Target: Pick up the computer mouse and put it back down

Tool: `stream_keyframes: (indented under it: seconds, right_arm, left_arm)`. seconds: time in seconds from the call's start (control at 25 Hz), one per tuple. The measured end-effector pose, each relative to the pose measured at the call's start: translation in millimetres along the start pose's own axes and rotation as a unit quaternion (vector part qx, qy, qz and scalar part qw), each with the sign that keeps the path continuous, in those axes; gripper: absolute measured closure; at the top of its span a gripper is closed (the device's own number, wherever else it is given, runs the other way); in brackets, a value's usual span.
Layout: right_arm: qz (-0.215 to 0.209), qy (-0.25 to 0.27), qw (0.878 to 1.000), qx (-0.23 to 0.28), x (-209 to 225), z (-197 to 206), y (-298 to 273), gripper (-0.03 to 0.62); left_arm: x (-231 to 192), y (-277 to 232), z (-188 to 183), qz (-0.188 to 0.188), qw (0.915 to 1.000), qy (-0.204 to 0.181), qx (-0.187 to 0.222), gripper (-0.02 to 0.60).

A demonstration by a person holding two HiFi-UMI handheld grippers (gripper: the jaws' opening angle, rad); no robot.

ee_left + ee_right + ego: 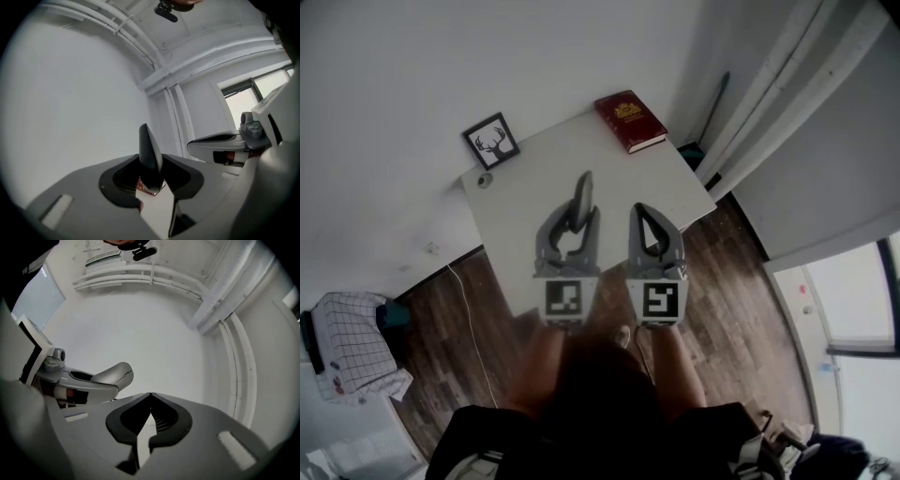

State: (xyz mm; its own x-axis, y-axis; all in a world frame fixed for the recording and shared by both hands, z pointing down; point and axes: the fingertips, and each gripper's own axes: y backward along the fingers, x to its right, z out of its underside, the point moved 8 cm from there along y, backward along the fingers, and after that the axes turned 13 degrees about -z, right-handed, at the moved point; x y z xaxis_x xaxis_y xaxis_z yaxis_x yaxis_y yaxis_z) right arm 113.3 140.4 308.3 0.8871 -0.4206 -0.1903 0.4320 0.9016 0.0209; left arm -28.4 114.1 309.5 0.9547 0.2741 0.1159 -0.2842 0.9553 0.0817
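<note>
Left gripper: jaws part-way apart and clamped on the computer mouse, which stands on edge between the pads with its narrow end poking out past the tips. Right gripper: jaws pressed tip to tip, nothing between them, level beside the left one. Both hang over the near half of the white table, and the mouse appears to be clear of the tabletop, so the lift looks done and the set-down remains. To do that well, the person would likely lower the left gripper straight down over the bare middle of the table, roll the mouse flat onto its base, and part the jaws only once it rests, since a shell held on edge may tip or skid. Mouse shell is smooth, curved and tapering, silver-grey hard plastic with a fine seam. Jaws are grey moulded plastic with dark ribbed hollows. Table is matte, flat and hard. At the table's far right corner lies a red hardcover book; at its far left corner is a black-framed picture.
</note>
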Motion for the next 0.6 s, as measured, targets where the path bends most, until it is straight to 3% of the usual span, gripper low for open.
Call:
stream_keyframes:
  seconds: [0.24,0.6]
  right_arm:
    - [-0.008,-0.010,1.000,-0.005,18.6,18.8,19.5,0.580]
    - [-0.018,-0.029,0.999,-0.012,24.2,40.0,13.0,0.580]
  left_arm:
    - [27.3,4.4,11.1,0.000,0.9996,0.005,-0.027,0.442]
    - [30.3,-10.3,30.2,0.026,0.9983,0.002,-0.053,0.442]
